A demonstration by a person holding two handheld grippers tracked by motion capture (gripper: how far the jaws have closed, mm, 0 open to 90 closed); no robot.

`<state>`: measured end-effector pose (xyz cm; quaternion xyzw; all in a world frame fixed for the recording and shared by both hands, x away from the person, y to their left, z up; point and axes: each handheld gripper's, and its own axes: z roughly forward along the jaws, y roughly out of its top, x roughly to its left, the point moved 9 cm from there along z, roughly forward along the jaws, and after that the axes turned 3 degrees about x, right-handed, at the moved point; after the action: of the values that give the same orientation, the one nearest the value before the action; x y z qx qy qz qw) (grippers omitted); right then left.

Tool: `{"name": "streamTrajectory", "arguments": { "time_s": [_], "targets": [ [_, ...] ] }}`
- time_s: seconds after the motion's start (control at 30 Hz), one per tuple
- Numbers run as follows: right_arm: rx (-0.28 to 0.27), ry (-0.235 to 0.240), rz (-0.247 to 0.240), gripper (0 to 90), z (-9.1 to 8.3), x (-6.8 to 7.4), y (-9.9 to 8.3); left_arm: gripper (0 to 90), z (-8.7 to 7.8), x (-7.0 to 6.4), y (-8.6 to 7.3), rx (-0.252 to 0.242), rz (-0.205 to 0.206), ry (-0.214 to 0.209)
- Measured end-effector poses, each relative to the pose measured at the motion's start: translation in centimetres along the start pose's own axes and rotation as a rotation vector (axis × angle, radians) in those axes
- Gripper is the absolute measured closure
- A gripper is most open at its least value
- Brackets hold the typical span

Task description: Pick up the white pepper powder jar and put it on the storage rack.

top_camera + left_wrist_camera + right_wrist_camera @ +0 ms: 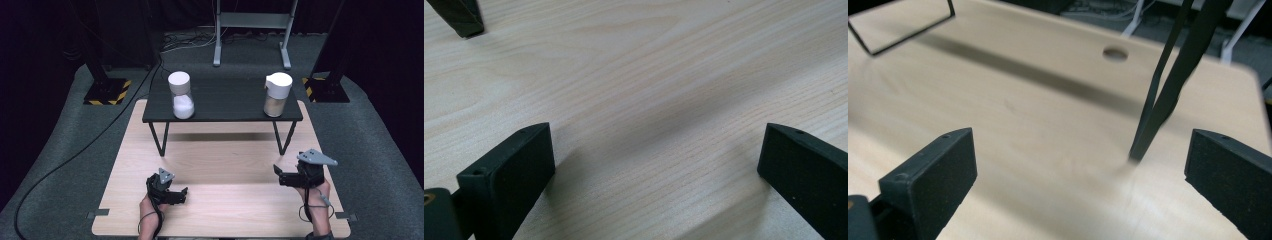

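1. Dark room, grey carpet floor [60, 165]; black cables run over it at left of the high view, grey metal stand [252, 30] at top centre, black posts on yellow-black striped bases at upper left and upper right.
2. Light wood worktop [220, 210] fills the lower middle of the high view. Small black table [222, 102] on thin black legs stands on its far half.
3. Left jar [181, 95]: on the black table's left part, upright, long axis vertical, white lid up, lower half filled with white stuff.
4. Right jar [277, 94]: on the black table's right part, upright, long axis vertical, white lid with a small spout-like bump toward the frame's left, pale grainy fill.
5. Jars well apart from each other and from both claws.
6. Left claw [175, 194]: lower left-centre of the high view, low over the worktop, pointing toward the frame's right. Jaws wide apart, nothing between them; left gripper view shows bare wood grain and one black table foot [461, 20] at upper left.
7. Right claw [281, 176]: lower right of the high view, pointing toward the frame's left, grey plate on top. Jaws wide apart, nothing held; right gripper view shows a black table leg [1168, 95] right of centre and a round hole [1115, 53] in the worktop at top.
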<state>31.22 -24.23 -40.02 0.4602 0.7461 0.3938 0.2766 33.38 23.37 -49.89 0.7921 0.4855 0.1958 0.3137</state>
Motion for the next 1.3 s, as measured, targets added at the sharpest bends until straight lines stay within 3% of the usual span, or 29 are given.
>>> {"name": "streamTrajectory", "arguments": {
  "time_s": [0.07,0.1,0.13,0.17,0.33,0.87,1.3],
  "targets": [
    [0.024,0.007,0.014,0.0,0.5,0.2,-1.8,1.5,0.0,0.0,0.0,-0.001,0.001,0.0],
    [0.067,0.011,0.019,0.0,1.1,0.5,-3.4,1.6,0.0,0.0,0.0,0.0,0.0,-0.001],
    [0.067,0.011,0.019,0.0,1.1,0.5,-3.4,1.6,0.0,0.0,0.0,0.0,-0.001,-0.001],
    [0.106,0.012,0.022,0.0,1.5,0.7,-4.8,1.6,0.0,0.0,0.0,0.0,-0.001,-0.001],
    [0.128,0.009,0.051,0.0,1.9,0.9,-7.2,1.5,0.0,0.0,0.0,0.0,-0.001,-0.001],
    [0.14,-0.013,0.096,0.0,2.4,0.7,-9.6,1.5,0.0,0.0,0.0,0.0,0.0,-0.001],
    [0.116,-0.02,0.112,0.0,2.2,0.6,-9.9,1.3,0.0,0.0,0.0,0.0,-0.001,0.0]
  ]
}}
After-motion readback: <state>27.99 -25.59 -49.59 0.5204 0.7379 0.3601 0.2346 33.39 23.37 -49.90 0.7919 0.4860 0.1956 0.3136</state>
